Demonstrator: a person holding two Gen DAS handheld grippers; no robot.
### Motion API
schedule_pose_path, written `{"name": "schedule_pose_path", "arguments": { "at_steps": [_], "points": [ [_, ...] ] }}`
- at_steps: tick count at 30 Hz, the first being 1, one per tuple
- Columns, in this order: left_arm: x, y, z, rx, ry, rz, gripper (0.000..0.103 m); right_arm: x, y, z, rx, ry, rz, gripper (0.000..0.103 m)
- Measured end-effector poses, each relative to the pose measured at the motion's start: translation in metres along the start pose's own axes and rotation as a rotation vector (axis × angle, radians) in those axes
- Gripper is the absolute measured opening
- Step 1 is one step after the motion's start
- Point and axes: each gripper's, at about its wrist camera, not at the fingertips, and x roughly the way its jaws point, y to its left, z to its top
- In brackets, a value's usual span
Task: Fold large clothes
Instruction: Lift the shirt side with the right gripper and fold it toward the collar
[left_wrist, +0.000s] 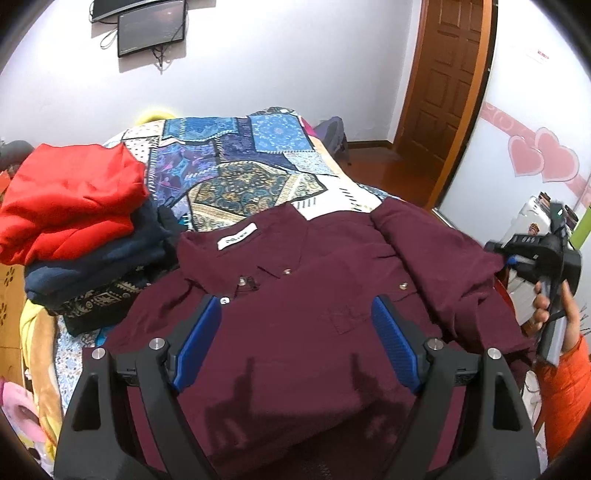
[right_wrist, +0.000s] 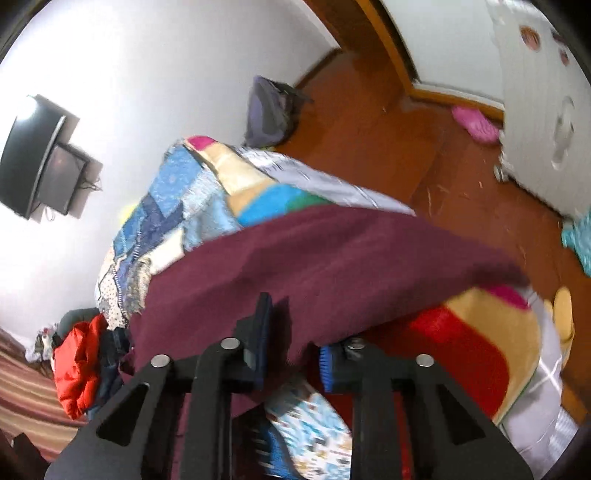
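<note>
A maroon button shirt (left_wrist: 314, 302) lies front up on the patchwork bed cover (left_wrist: 236, 162), collar toward the far side, white label showing. My left gripper (left_wrist: 295, 332) hovers open above the shirt's chest, blue pads wide apart, holding nothing. My right gripper (left_wrist: 517, 258) is at the shirt's right edge, shut on the sleeve end. In the right wrist view the right gripper (right_wrist: 291, 354) pinches the maroon shirt (right_wrist: 332, 258) between its blue pads and lifts the cloth off the bed.
A stack of folded clothes (left_wrist: 74, 229), red on top and navy below, sits at the left of the bed. A wooden door (left_wrist: 443, 92) and wood floor (right_wrist: 406, 140) lie to the right. A purple backpack (right_wrist: 269, 110) leans on the wall.
</note>
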Motion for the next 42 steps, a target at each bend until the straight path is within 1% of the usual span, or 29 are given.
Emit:
{"name": "schedule_pose_path", "arguments": {
  "at_steps": [2, 4, 7, 8, 11, 14, 16, 18, 19, 20, 21, 22, 24, 26, 28, 30, 32, 34, 36, 37, 39, 40, 41, 42],
  "points": [
    [-0.004, 0.005, -0.001, -0.005, -0.009, 0.011, 0.083, -0.014, 0.019, 0.005, -0.066, -0.042, 0.015, 0.013],
    [-0.01, 0.011, -0.002, -0.016, -0.022, 0.022, 0.083, -0.026, 0.036, 0.009, -0.122, -0.072, 0.06, 0.011],
    [-0.019, 0.021, -0.003, -0.031, -0.036, 0.038, 0.083, -0.052, 0.075, 0.01, -0.235, -0.137, 0.102, 0.011],
    [-0.023, 0.024, -0.003, -0.04, -0.044, 0.041, 0.083, -0.062, 0.091, 0.009, -0.276, -0.155, 0.135, 0.01],
    [-0.036, 0.036, -0.003, -0.065, -0.073, 0.043, 0.083, -0.081, 0.129, 0.003, -0.372, -0.173, 0.219, 0.01],
    [-0.056, 0.05, -0.002, -0.08, -0.124, 0.074, 0.083, -0.093, 0.177, -0.011, -0.478, -0.151, 0.324, 0.009],
    [-0.07, 0.061, -0.003, -0.092, -0.155, 0.093, 0.085, -0.092, 0.203, -0.024, -0.533, -0.113, 0.378, 0.009],
    [-0.085, 0.074, -0.006, -0.109, -0.184, 0.12, 0.089, -0.084, 0.235, -0.045, -0.605, -0.047, 0.431, 0.009],
    [-0.091, 0.079, -0.008, -0.116, -0.194, 0.131, 0.089, -0.077, 0.245, -0.052, -0.631, -0.024, 0.444, 0.009],
    [-0.096, 0.084, -0.011, -0.12, -0.2, 0.141, 0.091, -0.071, 0.261, -0.067, -0.677, 0.014, 0.456, 0.009],
    [-0.102, 0.09, -0.014, -0.124, -0.207, 0.156, 0.091, -0.064, 0.274, -0.08, -0.717, 0.047, 0.465, 0.009],
    [-0.108, 0.097, -0.017, -0.131, -0.212, 0.173, 0.092, -0.058, 0.278, -0.092, -0.747, 0.075, 0.47, 0.009],
    [-0.116, 0.112, -0.025, -0.152, -0.214, 0.202, 0.095, -0.038, 0.294, -0.122, -0.822, 0.166, 0.47, 0.009],
    [-0.121, 0.124, -0.033, -0.178, -0.206, 0.217, 0.096, -0.013, 0.304, -0.156, -0.896, 0.274, 0.445, 0.009],
    [-0.121, 0.139, -0.043, -0.218, -0.185, 0.223, 0.096, 0.012, 0.303, -0.18, -0.952, 0.378, 0.41, 0.009],
    [-0.119, 0.153, -0.053, -0.262, -0.161, 0.217, 0.096, 0.046, 0.301, -0.21, -1.016, 0.507, 0.344, 0.009],
    [-0.116, 0.162, -0.06, -0.295, -0.14, 0.206, 0.096, 0.069, 0.294, -0.232, -1.061, 0.594, 0.287, 0.01],
    [-0.107, 0.171, -0.065, -0.316, -0.107, 0.199, 0.096, 0.08, 0.287, -0.245, -1.089, 0.651, 0.241, 0.014],
    [-0.103, 0.175, -0.067, -0.32, -0.087, 0.206, 0.096, 0.089, 0.28, -0.254, -1.113, 0.689, 0.187, 0.014],
    [-0.1, 0.176, -0.067, -0.32, -0.08, 0.207, 0.096, 0.088, 0.283, -0.257, -1.117, 0.7, 0.177, 0.017],
    [-0.096, 0.175, -0.065, -0.326, -0.07, 0.197, 0.096, 0.086, 0.281, -0.256, -1.108, 0.729, 0.185, 0.024],
    [-0.094, 0.175, -0.064, -0.327, -0.068, 0.191, 0.096, 0.082, 0.28, -0.255, -1.097, 0.739, 0.195, 0.035],
    [-0.092, 0.173, -0.063, -0.326, -0.066, 0.184, 0.096, 0.077, 0.278, -0.249, -1.078, 0.742, 0.21, 0.042],
    [-0.09, 0.169, -0.061, -0.322, -0.065, 0.178, 0.096, 0.071, 0.276, -0.244, -1.068, 0.732, 0.225, 0.043]
  ]
}}
